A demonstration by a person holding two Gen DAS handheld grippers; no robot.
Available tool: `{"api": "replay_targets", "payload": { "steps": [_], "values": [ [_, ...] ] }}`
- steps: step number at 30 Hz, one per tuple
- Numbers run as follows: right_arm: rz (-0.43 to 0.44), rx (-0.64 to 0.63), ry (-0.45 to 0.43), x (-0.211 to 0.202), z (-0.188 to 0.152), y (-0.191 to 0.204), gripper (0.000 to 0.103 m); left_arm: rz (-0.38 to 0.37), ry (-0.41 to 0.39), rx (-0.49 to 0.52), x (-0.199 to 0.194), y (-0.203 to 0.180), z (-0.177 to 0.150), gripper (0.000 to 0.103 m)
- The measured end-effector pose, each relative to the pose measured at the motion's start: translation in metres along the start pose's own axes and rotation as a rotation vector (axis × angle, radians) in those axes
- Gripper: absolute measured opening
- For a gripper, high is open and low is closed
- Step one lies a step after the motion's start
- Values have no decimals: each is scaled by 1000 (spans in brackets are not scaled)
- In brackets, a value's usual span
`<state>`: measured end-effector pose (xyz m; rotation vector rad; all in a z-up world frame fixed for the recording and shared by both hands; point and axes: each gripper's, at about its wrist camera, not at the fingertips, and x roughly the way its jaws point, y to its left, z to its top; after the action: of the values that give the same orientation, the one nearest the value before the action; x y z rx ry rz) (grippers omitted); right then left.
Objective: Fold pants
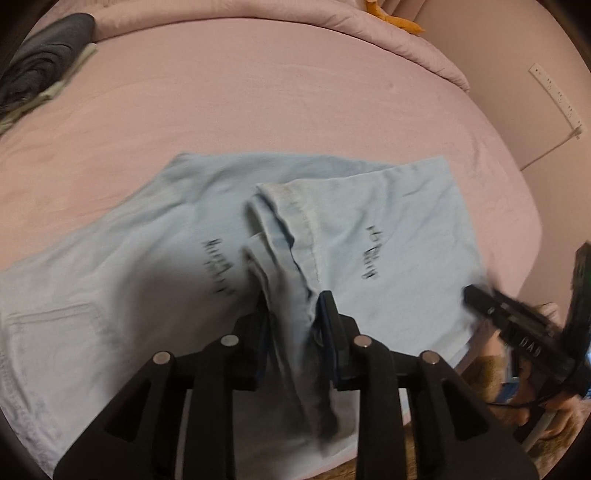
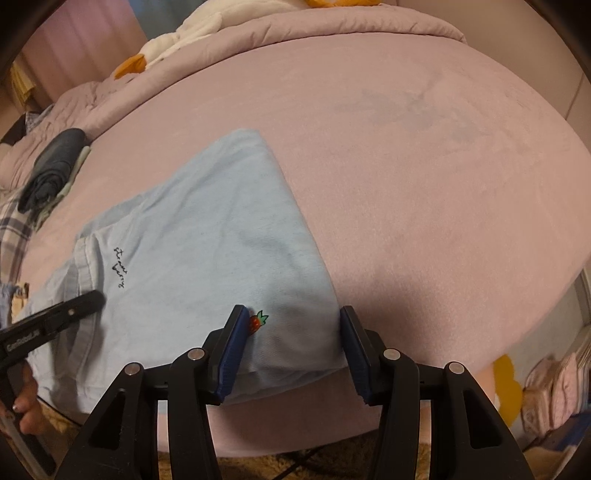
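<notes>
The light blue pants lie folded on the pink bed sheet, near its front edge, with the hemmed leg ends turned back over the wider part of the garment. In the left wrist view the left gripper has a bunched ridge of the leg hems between its blue-padded fingers — the cloth rises from the pile straight into the narrow gap, and the pads press on it from both sides. The picture there is blurred, so the exact fold inside the grip cannot be told. The right gripper stands about half open over the near right corner of the pants: its left finger rests on the cloth just beside a small embroidered strawberry, while its right finger sits at the pants' right edge (whether that pad touches the cloth or only the sheet I cannot tell). The fabric between those two fingers lies flat, not pinched. Far to the left on the bed sits a dark folded garment, well apart from the pants — and a pink quilt is heaped along the far edge.
</notes>
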<state>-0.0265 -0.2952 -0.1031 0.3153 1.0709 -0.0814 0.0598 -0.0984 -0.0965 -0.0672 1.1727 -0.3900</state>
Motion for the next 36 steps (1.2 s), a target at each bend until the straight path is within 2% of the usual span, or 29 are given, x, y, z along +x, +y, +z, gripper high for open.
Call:
{"api": "replay_targets", "payload": {
  "steps": [5, 6, 8, 9, 11, 12, 13, 15, 16, 19, 21, 25, 29, 31, 34, 36],
  "values": [
    [-35, -16, -8, -1, -1, 8, 51, -6, -12, -49, -17, 24, -20, 29],
    [-41, -16, -8, -1, 0, 8, 51, -7, -16, -66, -24, 28, -22, 26],
    [-51, -20, -6, -2, 1, 9, 51, 4, -51, -93, -42, 39, -27, 27],
    [-60, -25, -6, -4, 3, 11, 51, 18, -90, -115, -58, 48, -30, 30],
    [-87, -49, -14, -9, 6, 18, 51, 43, -154, -163, -86, 66, -38, 50],
    [-104, -63, -21, -11, 7, 24, 52, 64, -188, -191, -99, 77, -42, 65],
    [-115, -78, -32, -14, 9, 29, 53, 92, -224, -219, -109, 84, -46, 71],
    [-124, -107, -59, -19, 13, 41, 61, 154, -260, -267, -126, 102, -55, 77],
    [-122, -123, -75, -23, 15, 48, 63, 203, -276, -308, -136, 117, -63, 84],
    [-110, -165, -123, -31, 21, 66, 70, 253, -305, -411, -147, 145, -80, 87],
    [-90, -185, -147, -35, 25, 75, 75, 250, -298, -506, -153, 170, -98, 87],
    [-64, -217, -166, -37, 28, 91, 76, 224, -291, -647, -154, 192, -126, 87],
    [-23, -242, -218, -52, 28, 102, 76, 228, -272, -688, -157, 206, -143, 87],
    [22, -238, -232, -57, 31, 104, 76, 175, -260, -712, -149, 205, -146, 87],
    [69, -248, -196, -47, 30, 110, 76, 83, -232, -702, -136, 202, -145, 87],
    [89, -251, -146, -33, 25, 115, 75, 61, -212, -711, -127, 199, -143, 87]
  ]
}}
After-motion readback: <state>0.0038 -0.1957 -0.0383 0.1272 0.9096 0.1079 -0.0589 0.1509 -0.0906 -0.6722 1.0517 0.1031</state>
